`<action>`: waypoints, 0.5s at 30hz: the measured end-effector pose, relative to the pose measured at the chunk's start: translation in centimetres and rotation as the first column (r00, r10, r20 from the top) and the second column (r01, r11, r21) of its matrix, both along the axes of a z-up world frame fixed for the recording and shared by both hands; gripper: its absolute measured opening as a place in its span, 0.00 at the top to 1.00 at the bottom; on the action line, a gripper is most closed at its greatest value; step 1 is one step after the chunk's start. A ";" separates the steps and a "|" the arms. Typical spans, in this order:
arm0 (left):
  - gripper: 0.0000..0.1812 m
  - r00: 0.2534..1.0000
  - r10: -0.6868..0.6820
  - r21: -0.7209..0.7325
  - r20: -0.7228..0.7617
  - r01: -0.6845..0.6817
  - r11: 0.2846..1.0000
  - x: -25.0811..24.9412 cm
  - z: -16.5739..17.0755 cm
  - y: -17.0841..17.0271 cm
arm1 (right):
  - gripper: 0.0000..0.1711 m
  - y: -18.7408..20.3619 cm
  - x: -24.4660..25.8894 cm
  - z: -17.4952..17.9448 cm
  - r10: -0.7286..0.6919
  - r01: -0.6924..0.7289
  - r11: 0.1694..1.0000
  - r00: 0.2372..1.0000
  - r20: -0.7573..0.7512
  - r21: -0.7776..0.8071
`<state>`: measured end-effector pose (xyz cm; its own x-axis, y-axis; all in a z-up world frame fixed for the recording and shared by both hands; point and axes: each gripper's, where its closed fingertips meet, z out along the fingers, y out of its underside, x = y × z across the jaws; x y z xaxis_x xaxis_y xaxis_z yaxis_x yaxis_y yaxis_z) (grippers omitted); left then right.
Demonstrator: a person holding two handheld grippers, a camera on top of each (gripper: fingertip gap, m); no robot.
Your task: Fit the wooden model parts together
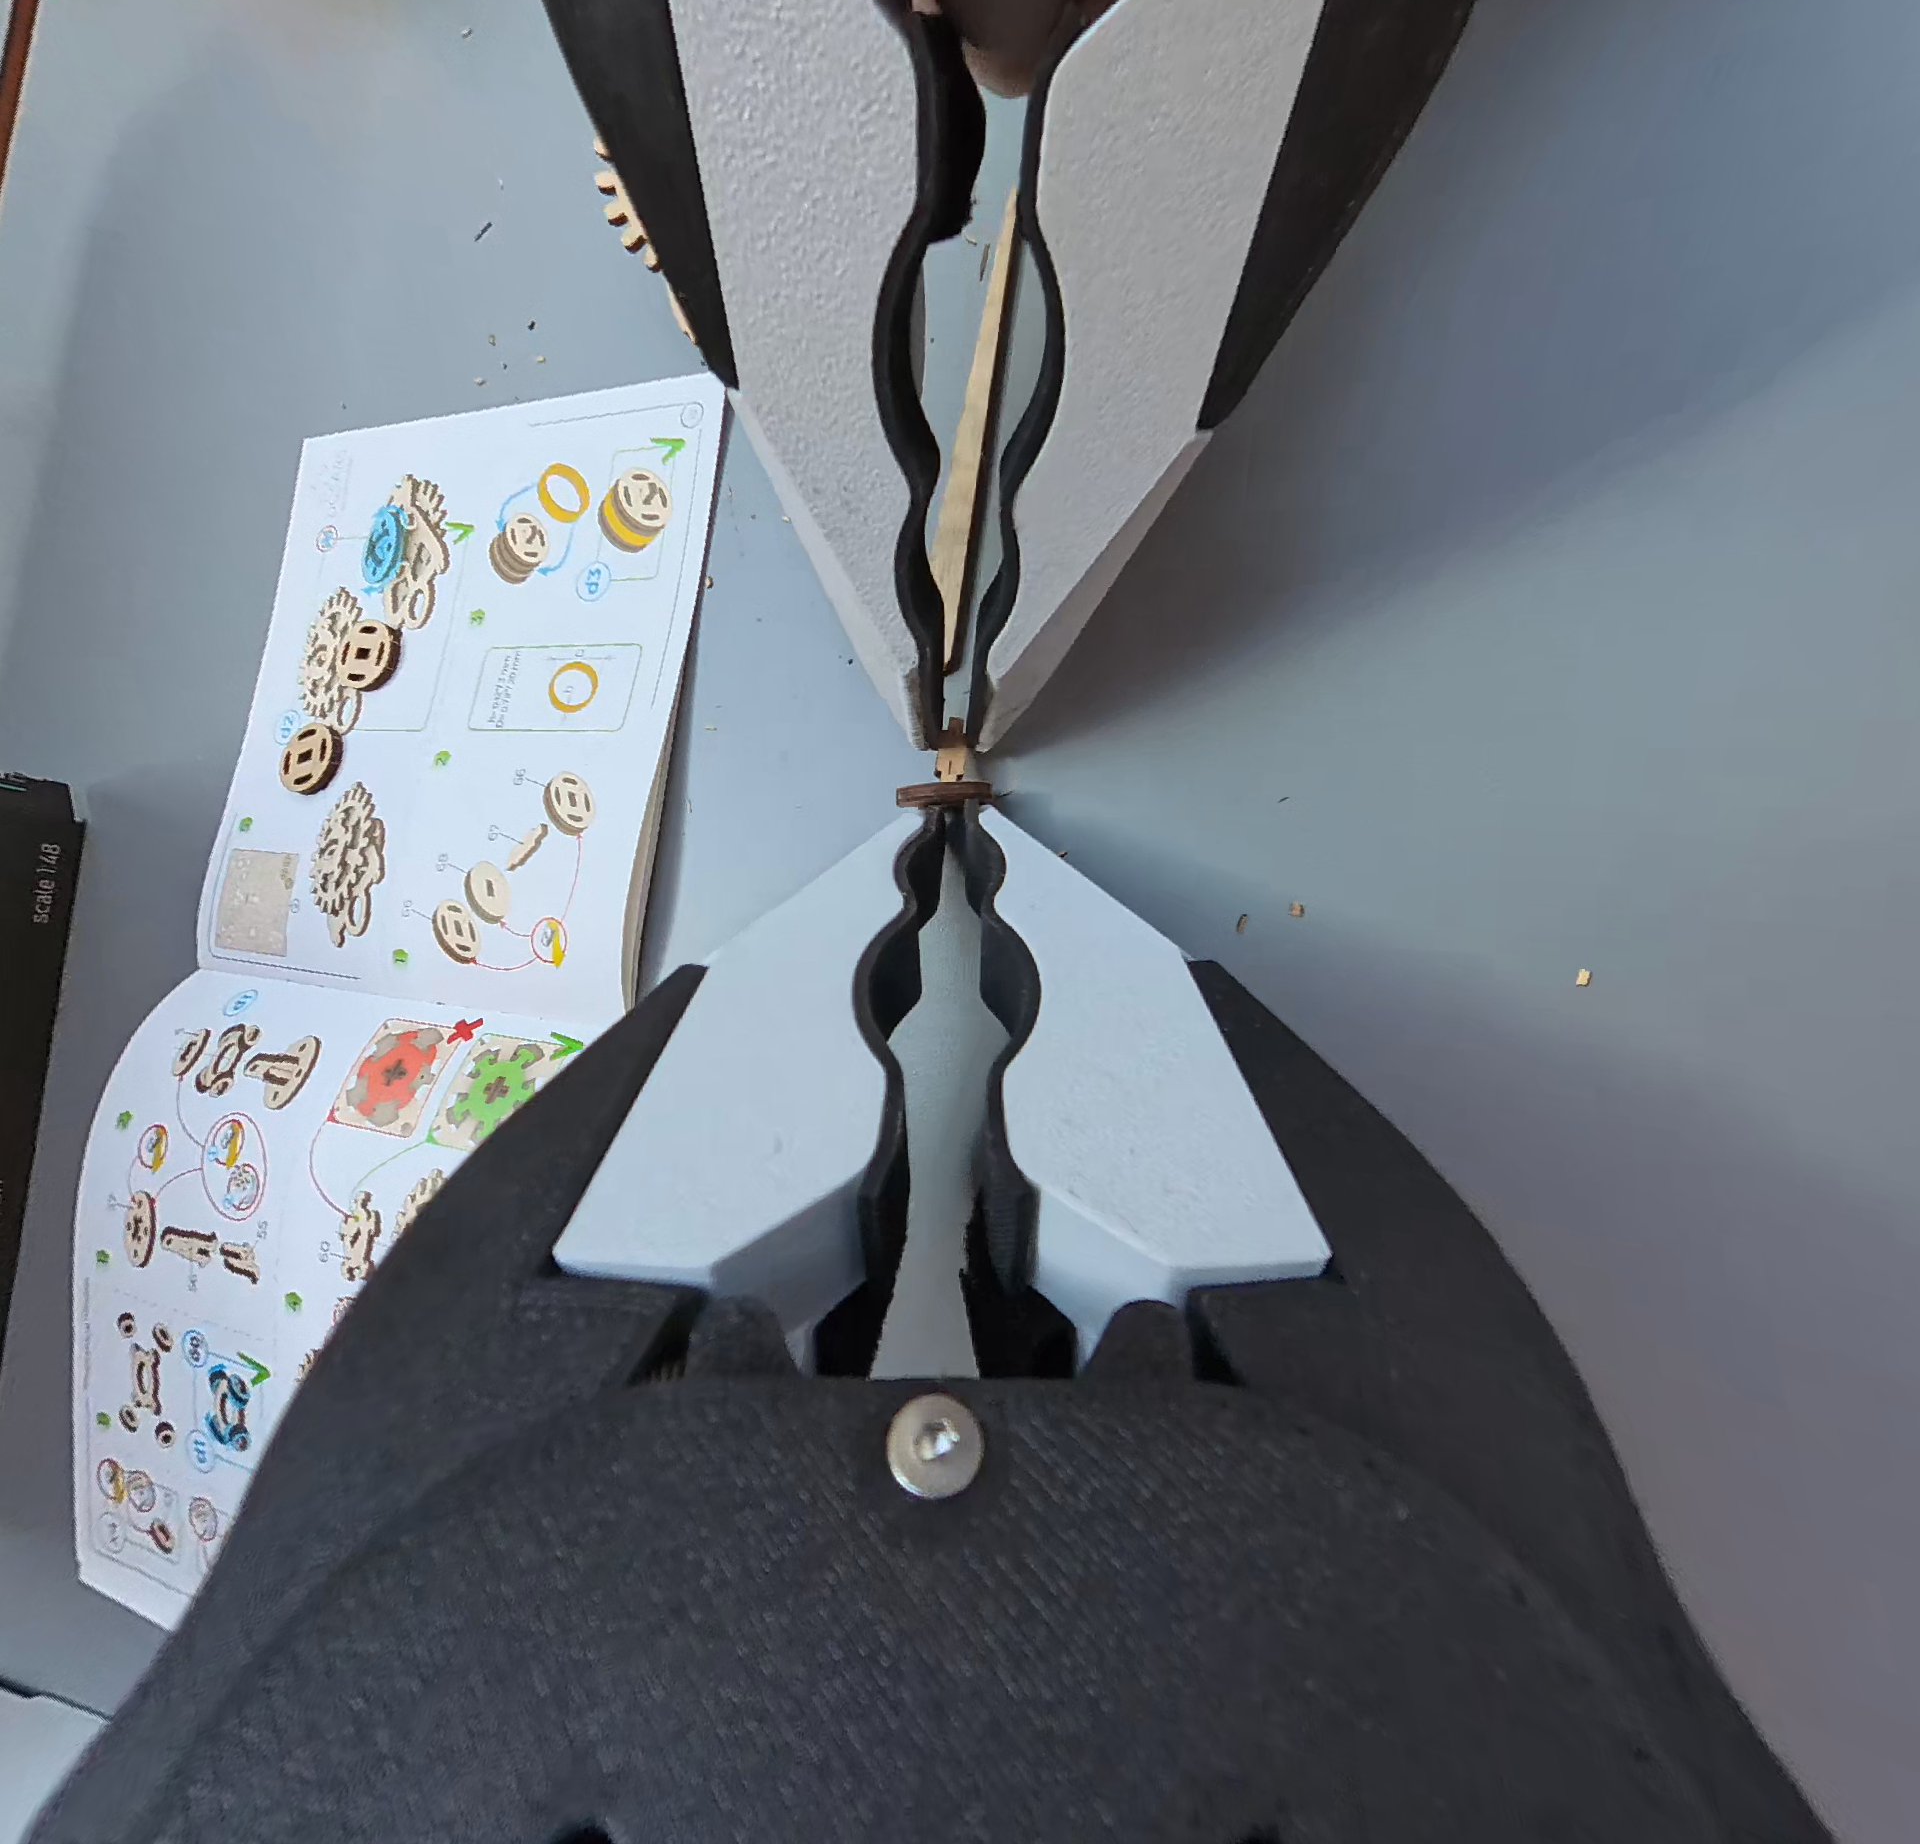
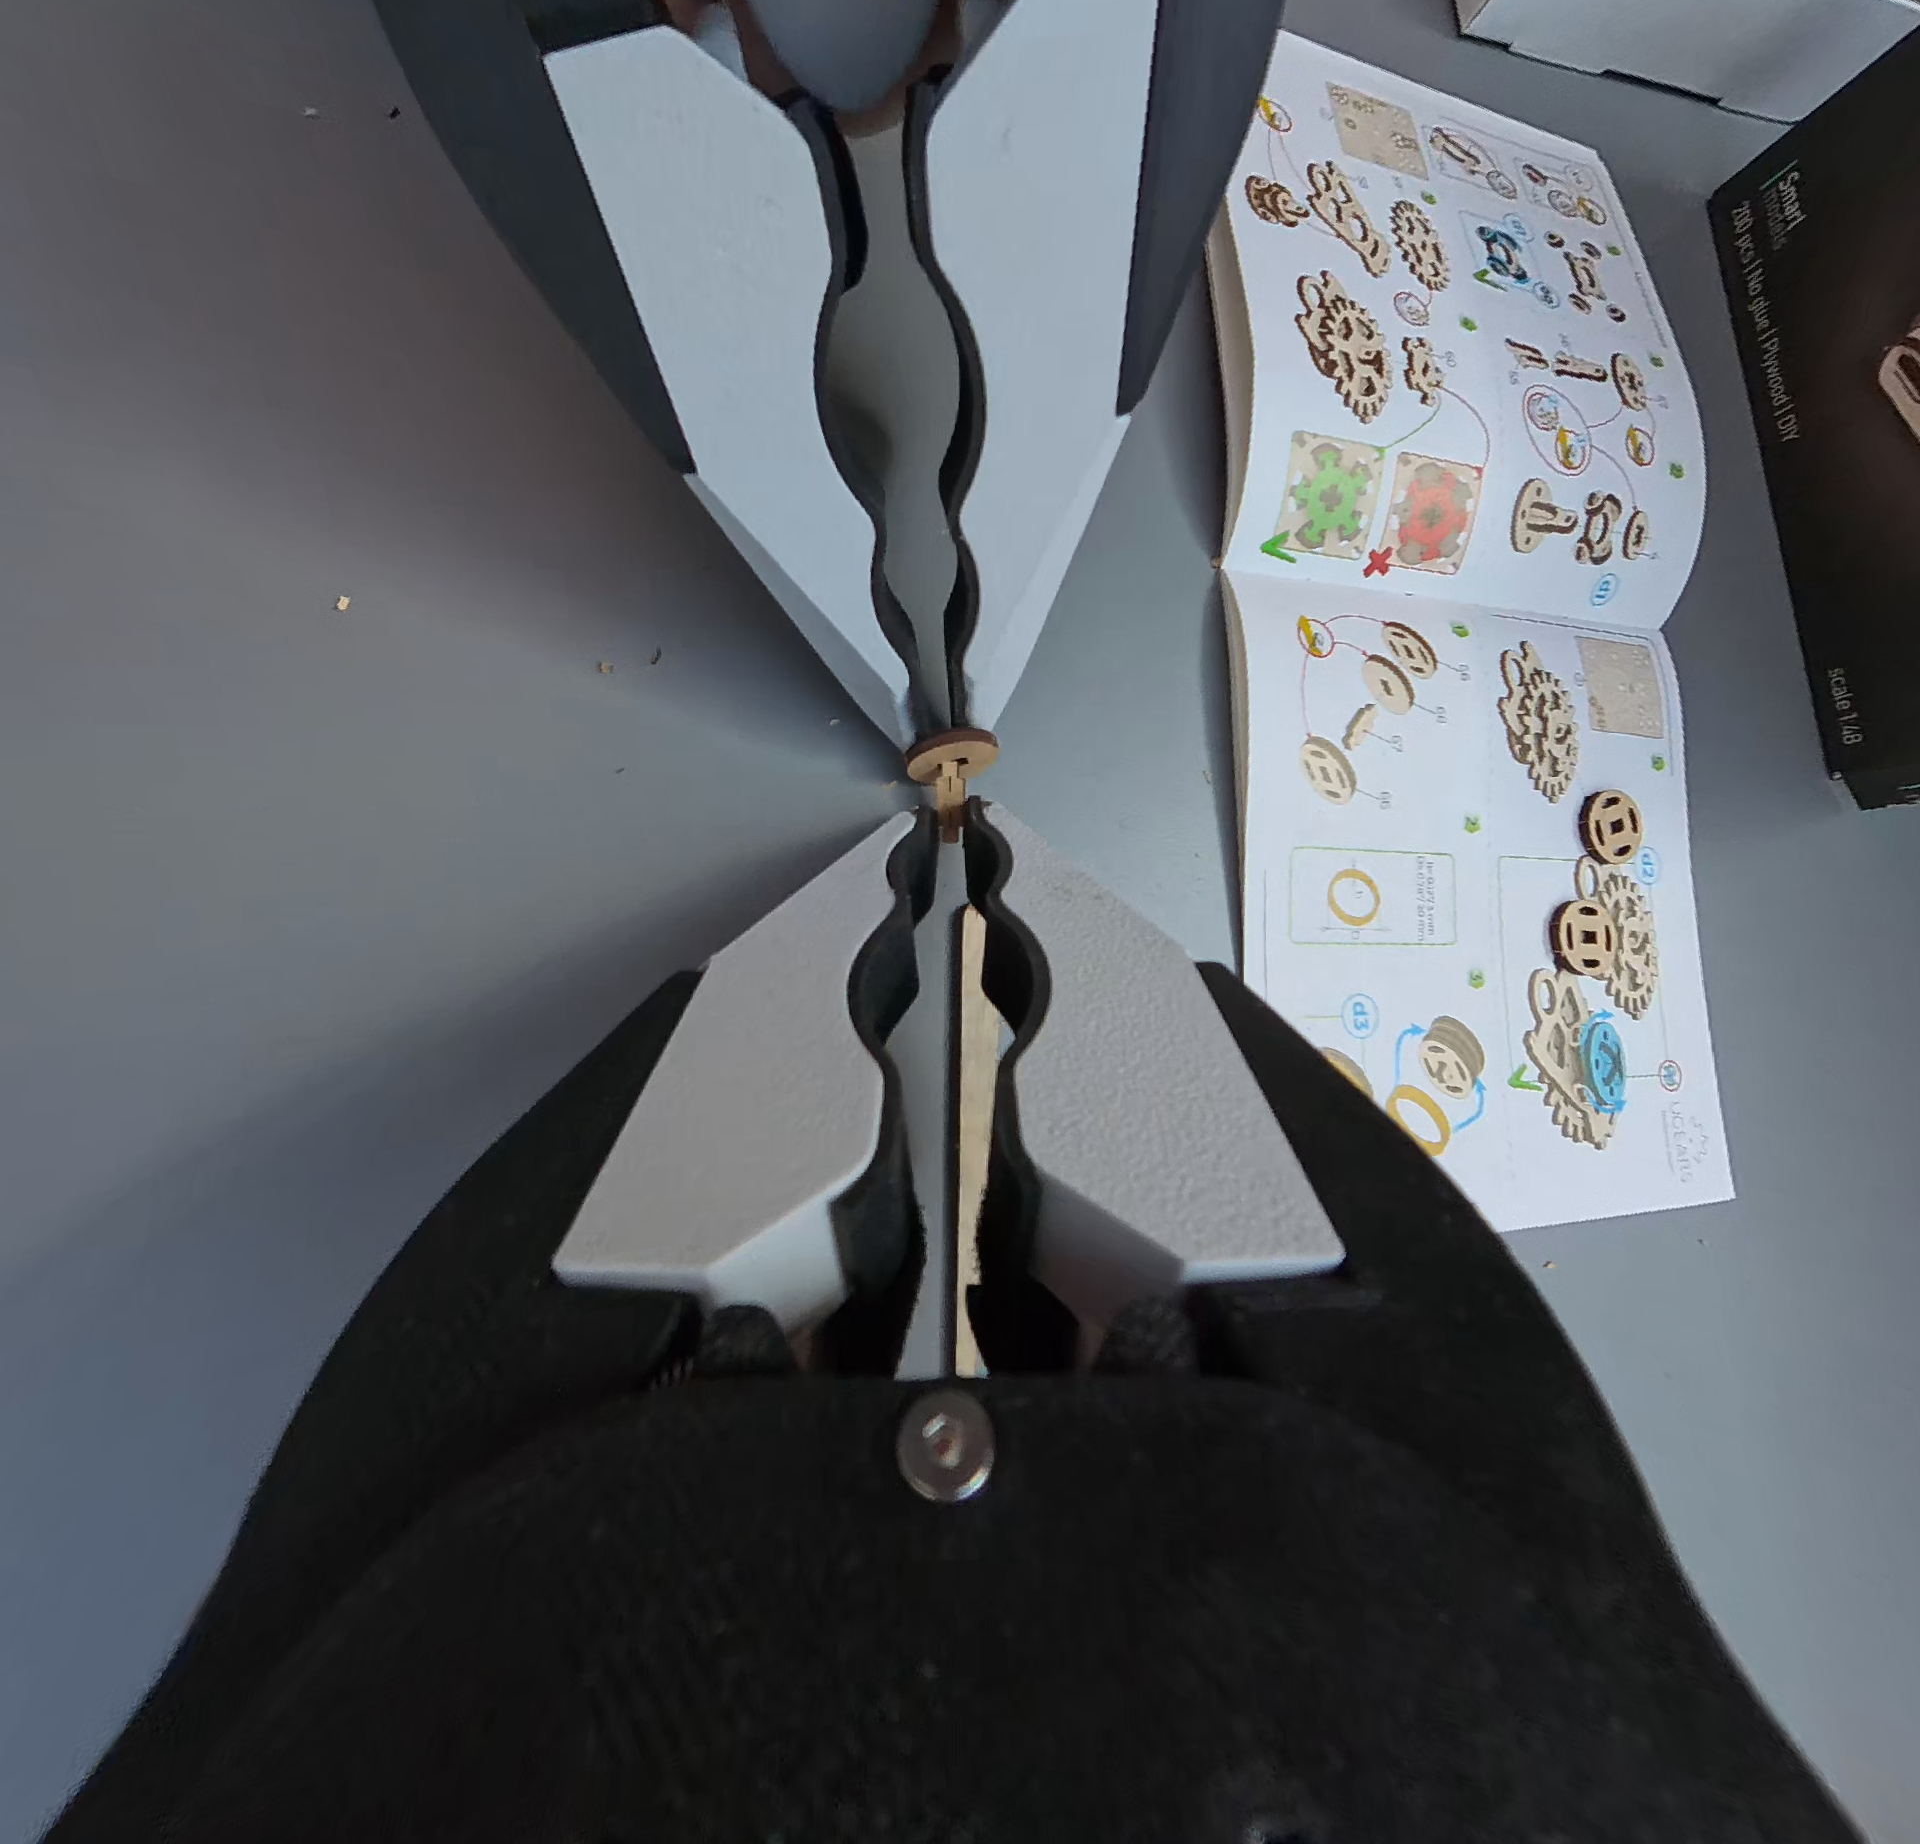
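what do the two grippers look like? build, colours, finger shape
Both match: the left gripper and right gripper have a black textured body, a silver screw on the centre line, and pale grey wedge fingers lined with wavy black pads. No cables or markings visible.

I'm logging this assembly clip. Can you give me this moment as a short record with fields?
left tongs: shut on disc
right tongs: shut on peg
disc: small, round, wooden, held edge-on between the two tongs
peg: pale wood, its tip in the disc's centre
strip: flat, wooden, lying between the right tongs' fingers
booklet: open on the grey table
loose parts: two dark discs lying on the booklet
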<state>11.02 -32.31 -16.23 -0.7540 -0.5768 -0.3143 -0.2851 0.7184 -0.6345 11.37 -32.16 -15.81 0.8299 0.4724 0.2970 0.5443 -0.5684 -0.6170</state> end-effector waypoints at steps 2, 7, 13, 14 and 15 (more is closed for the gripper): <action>0.99 1.000 -0.017 0.011 0.011 0.016 1.000 -0.1 0.0 -0.2 | 0.98 -0.1 0.0 -0.1 0.014 -0.014 1.000 0.999 0.036 -0.004; 0.97 1.000 -0.025 -0.009 0.005 0.025 1.000 -0.1 0.1 -0.6 | 0.98 -0.3 0.2 -0.1 0.027 -0.027 1.000 0.993 0.117 -0.001; 0.97 1.000 -0.024 -0.025 -0.003 0.024 0.999 -0.1 0.1 -0.7 | 0.98 -0.4 -0.1 0.3 0.028 -0.028 1.000 0.999 0.027 0.012; 0.97 1.000 -0.020 -0.034 -0.006 0.020 0.999 -0.1 0.2 -0.7 | 0.98 -0.4 -0.1 0.3 0.022 -0.022 1.000 1.000 0.011 0.016; 0.97 1.000 -0.016 -0.045 -0.011 0.016 0.999 0.0 0.2 -0.7 | 0.98 -0.3 -0.1 0.4 0.016 -0.016 1.000 1.000 -0.004 0.020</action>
